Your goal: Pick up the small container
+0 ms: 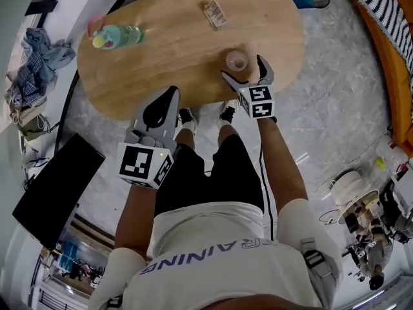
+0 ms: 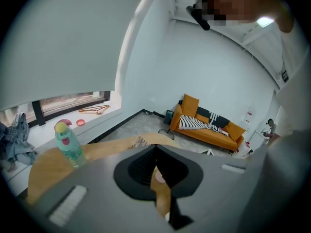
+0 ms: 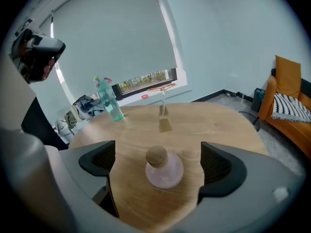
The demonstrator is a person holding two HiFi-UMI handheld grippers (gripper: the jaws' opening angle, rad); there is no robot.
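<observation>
The small container (image 1: 236,61) is a pale pink round jar with a wooden ball lid. It stands near the front right edge of the oval wooden table (image 1: 174,50). My right gripper (image 1: 244,70) is open just in front of it. In the right gripper view the container (image 3: 164,169) stands between the wide-apart jaws of the right gripper (image 3: 156,164), with neither pad touching it. My left gripper (image 1: 166,102) hangs over the table's front edge, left of the container, its jaws together and holding nothing. In the left gripper view the left gripper (image 2: 156,171) shows only a thin slit.
A green bottle (image 1: 116,36) with a pink cap lies or stands at the table's far left. A small clear stand (image 1: 215,13) is at the far middle. An orange sofa (image 2: 209,123) is beyond the table. A black panel (image 1: 55,189) leans at the left, on the floor.
</observation>
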